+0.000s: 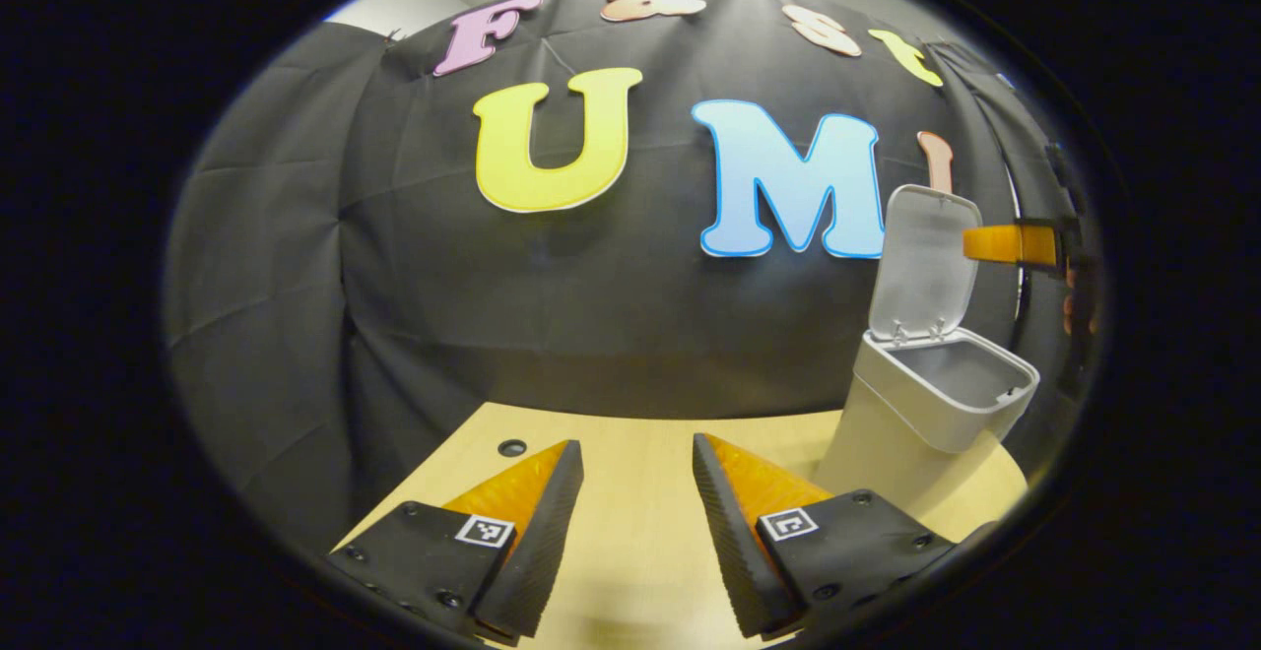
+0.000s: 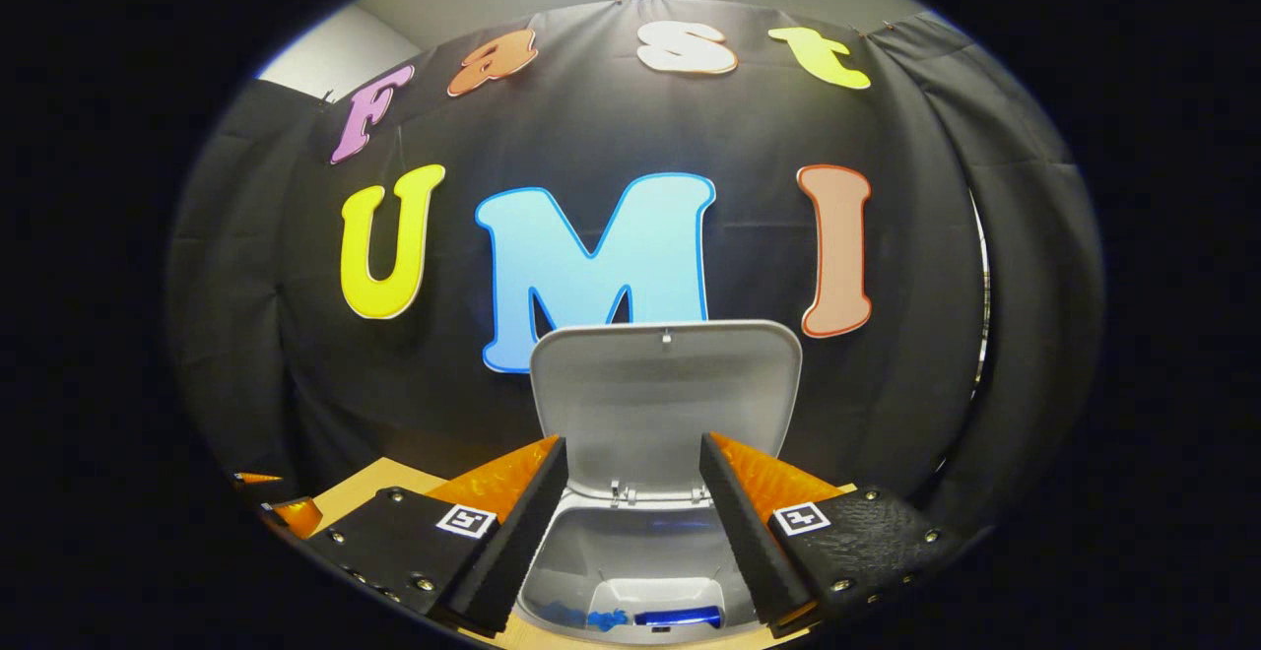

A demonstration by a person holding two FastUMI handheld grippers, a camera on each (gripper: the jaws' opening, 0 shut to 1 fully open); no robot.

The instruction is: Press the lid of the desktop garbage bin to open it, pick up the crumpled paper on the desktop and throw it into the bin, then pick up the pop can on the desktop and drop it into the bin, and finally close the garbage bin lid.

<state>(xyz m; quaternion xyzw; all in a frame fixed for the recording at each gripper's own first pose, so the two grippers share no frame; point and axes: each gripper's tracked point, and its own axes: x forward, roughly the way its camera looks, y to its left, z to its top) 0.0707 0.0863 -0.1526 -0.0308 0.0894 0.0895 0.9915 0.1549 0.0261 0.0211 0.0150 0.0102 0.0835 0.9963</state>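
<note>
Hovering above the open mouth of the garbage bin (image 2: 630, 556), the right gripper (image 2: 630, 458) has its fingers spread wide with nothing between them. The right gripper view looks straight down past them into the bin, where a blue pop can (image 2: 677, 617) lies at the bottom beside something blue and crumpled that is too blurred to name. The lid (image 2: 666, 404) stands upright behind the opening, its inner face turned toward the camera.

The left gripper view gives the side-on picture: the bin (image 1: 892, 433) stands on the far right part of the wooden bench (image 1: 640, 532), its lid (image 1: 924, 266) raised and leaning slightly back. At the right edge of that view one finger of the right gripper (image 1: 1015, 244) reaches in just beside the raised lid, with part of a hand (image 1: 1079, 300) behind it. The left gripper (image 1: 635, 463) hangs over bare bench well to the left of the bin, fingers wide apart and holding nothing. A small dark hole (image 1: 511, 447) sits in the bench top near its left finger
</note>
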